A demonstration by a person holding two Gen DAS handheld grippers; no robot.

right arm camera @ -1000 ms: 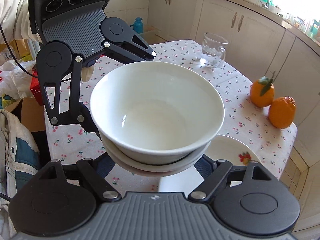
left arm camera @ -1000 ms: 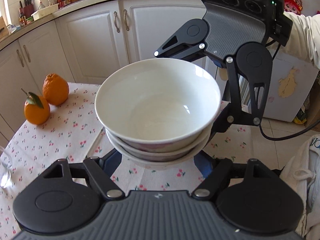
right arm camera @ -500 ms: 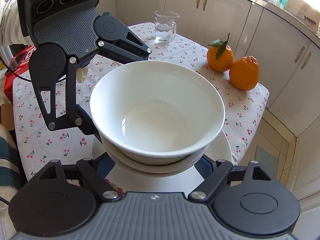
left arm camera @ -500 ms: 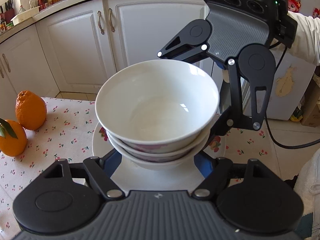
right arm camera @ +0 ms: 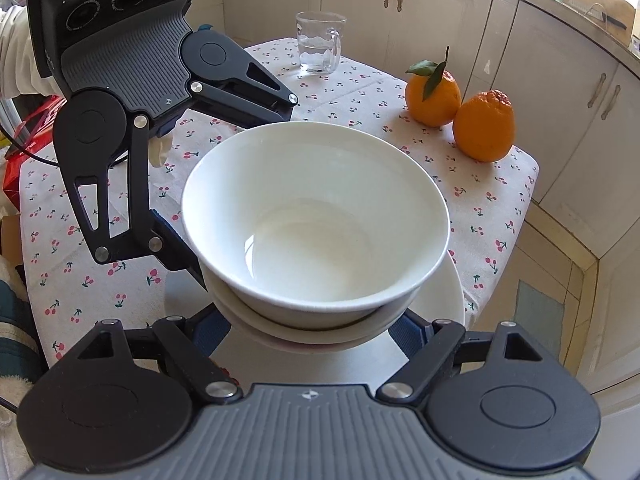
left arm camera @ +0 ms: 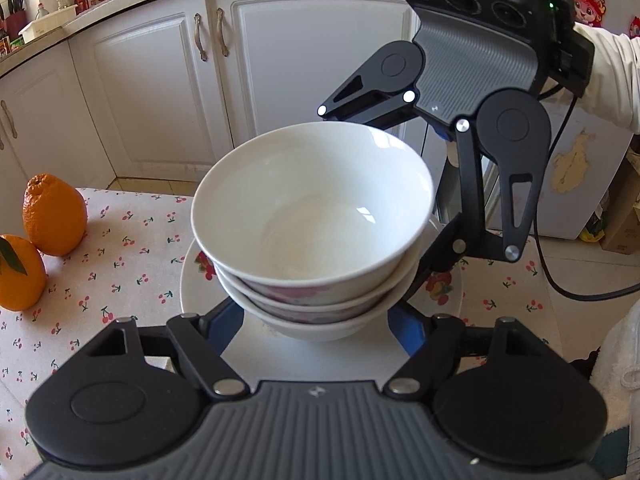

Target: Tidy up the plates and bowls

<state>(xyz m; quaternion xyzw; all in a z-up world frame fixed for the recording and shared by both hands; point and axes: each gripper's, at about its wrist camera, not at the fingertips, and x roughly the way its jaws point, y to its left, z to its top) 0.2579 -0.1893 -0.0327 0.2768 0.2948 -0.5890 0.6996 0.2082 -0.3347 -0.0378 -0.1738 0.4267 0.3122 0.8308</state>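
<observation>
Two black linkage grippers with ribbed grey housings and silver pivot screws: the right gripper (left arm camera: 404, 268) trails a black cable. The left gripper (right arm camera: 208, 256) shows three round sensor ports. White sleeves cover the operator's arms.

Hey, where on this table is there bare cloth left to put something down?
Free cloth lies between the glass mug and the bowl stack, and between the plate and the two oranges. It is crowded at the plate, where the left hand-held gripper and right hand-held gripper flank the bowl stack.
</observation>
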